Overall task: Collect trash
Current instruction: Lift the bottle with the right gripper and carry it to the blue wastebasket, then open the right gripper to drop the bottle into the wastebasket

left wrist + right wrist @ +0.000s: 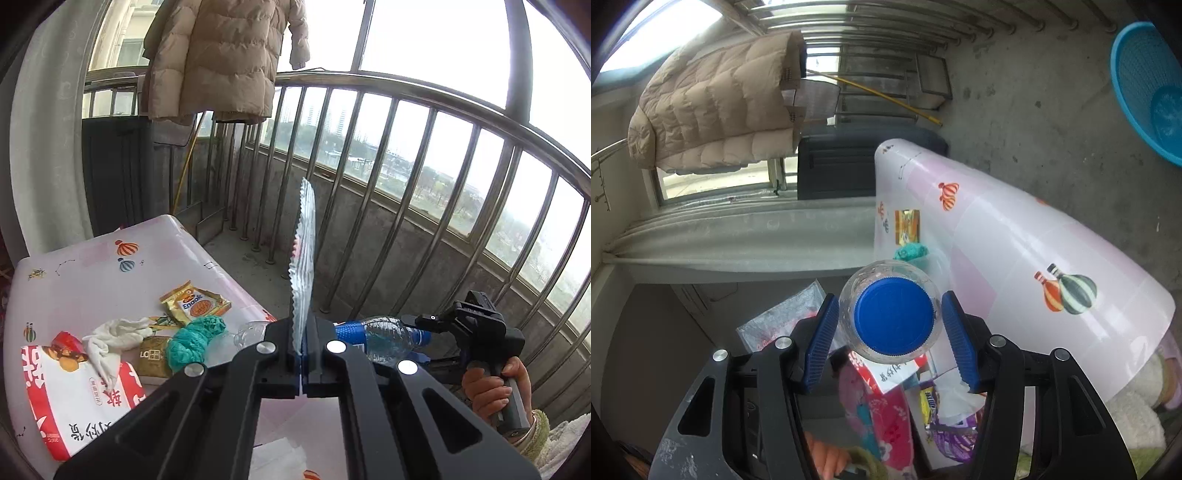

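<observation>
Balcony scene, trash collection in progress. The table (110, 258), under a pale cloth printed with balloons, carries the remaining litter along its near edge. The blue basket (1145, 85) stands on the concrete floor well apart from the table's far corner, and is judged the likely destination.

Red-and-white paper bag (74, 398), at the table's near left corner: large, light and floppy; best pinched at an edge fold.

Plastic bottle (384, 339), clear with a blue label and blue cap, lifted off the table beside its near right edge. The right gripper (890, 339) has it between its blue ribbed pads around the shoulder, the cap facing that gripper's camera. It looks empty, so light, smooth and easily dented; a hold at the stiffer shoulder is sound, and a hard squeeze would crush it.

Foil wrapper (304, 266), silver inside with serrated edges, stands upright from the left gripper (302, 363), whose jaws are fully closed on its lower edge. Nearly weightless, thin and slick; it could slide out or catch the wind.

Snack packet (195, 301), white tissue (107, 343) and green crumpled wad (194, 341) lie together mid-table near the right edge: all soft, light and compressible, taken by a pinch at the bulk.
</observation>
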Demonstrator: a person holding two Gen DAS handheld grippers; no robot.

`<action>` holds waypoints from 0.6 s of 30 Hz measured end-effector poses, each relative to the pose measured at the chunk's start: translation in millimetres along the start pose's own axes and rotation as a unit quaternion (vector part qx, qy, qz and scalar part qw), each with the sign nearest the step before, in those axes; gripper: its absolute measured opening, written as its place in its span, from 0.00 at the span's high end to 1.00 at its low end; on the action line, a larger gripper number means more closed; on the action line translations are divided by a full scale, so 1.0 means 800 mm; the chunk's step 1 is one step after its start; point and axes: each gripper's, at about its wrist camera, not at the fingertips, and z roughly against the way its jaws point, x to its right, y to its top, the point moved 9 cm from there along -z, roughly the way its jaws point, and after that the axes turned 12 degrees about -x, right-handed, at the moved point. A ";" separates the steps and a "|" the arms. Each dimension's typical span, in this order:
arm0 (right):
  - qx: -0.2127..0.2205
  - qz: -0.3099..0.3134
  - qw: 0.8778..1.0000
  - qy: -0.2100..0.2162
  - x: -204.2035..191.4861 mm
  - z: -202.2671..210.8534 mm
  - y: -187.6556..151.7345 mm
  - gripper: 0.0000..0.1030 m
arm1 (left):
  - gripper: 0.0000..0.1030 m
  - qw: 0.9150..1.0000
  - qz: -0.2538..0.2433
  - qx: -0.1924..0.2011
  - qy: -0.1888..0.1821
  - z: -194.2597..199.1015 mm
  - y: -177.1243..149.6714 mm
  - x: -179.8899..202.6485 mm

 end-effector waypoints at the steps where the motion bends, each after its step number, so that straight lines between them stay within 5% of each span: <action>1: 0.025 0.001 1.000 -0.006 0.004 0.024 0.009 0.48 | 1.00 1.000 -0.001 -0.008 -0.019 -0.016 0.010 0.015; 9: 0.229 -0.043 0.966 -0.111 0.078 0.177 0.069 0.48 | 1.00 0.984 -0.054 -0.119 -0.121 -0.207 0.045 0.174; 18: 0.310 -0.158 0.913 -0.213 0.239 0.222 0.118 0.49 | 1.00 0.950 -0.087 -0.270 -0.129 -0.448 -0.029 0.291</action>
